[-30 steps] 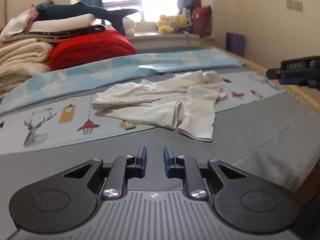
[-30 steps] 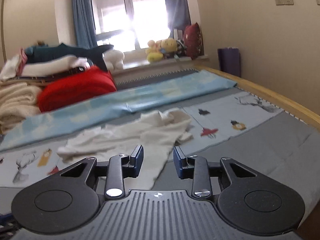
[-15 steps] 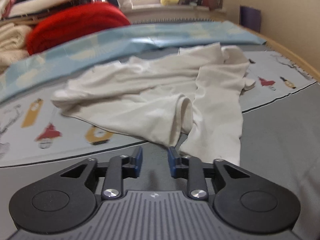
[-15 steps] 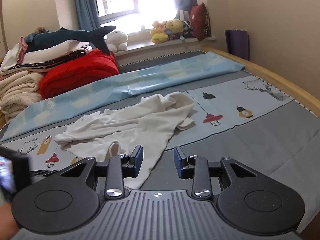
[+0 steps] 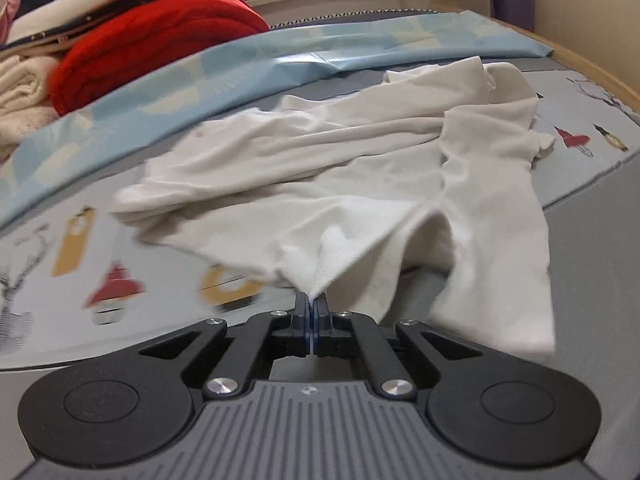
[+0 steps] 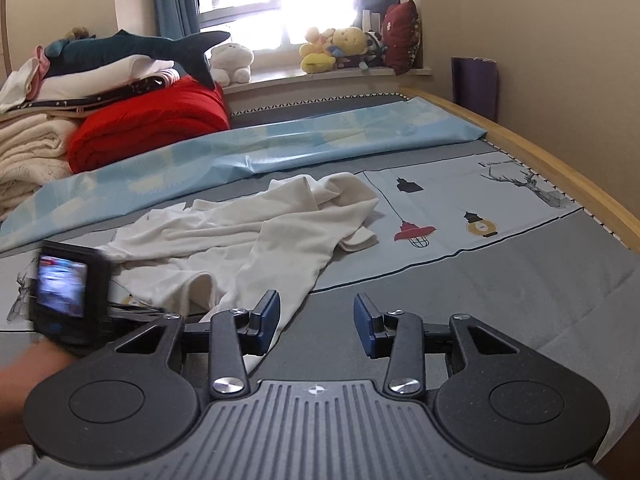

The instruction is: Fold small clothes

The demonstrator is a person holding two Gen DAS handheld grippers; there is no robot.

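Note:
A crumpled cream-white garment (image 5: 340, 168) lies spread on the printed bed sheet. My left gripper (image 5: 310, 300) is shut on the garment's near edge, and the cloth peaks up from between the blue pads. In the right wrist view the same white garment (image 6: 256, 236) lies ahead and to the left. My right gripper (image 6: 316, 320) hovers over the grey sheet at the garment's near right end; its jaws are opening and nothing is between them. The left gripper's camera unit (image 6: 68, 284) and a hand show at the left.
A red quilt (image 6: 148, 124), cream blankets (image 6: 28, 152) and folded laundry with a shark plush (image 6: 132, 46) pile up at the back left. A light blue folded sheet (image 6: 280, 144) crosses the bed. A wooden bed edge (image 6: 560, 176) runs along the right; plush toys (image 6: 336, 48) sit on the windowsill.
My left gripper moved forward and down to the garment's near edge and shut on it, lifting a small peak of cloth. My right gripper's jaws spread wider and it barely moved.

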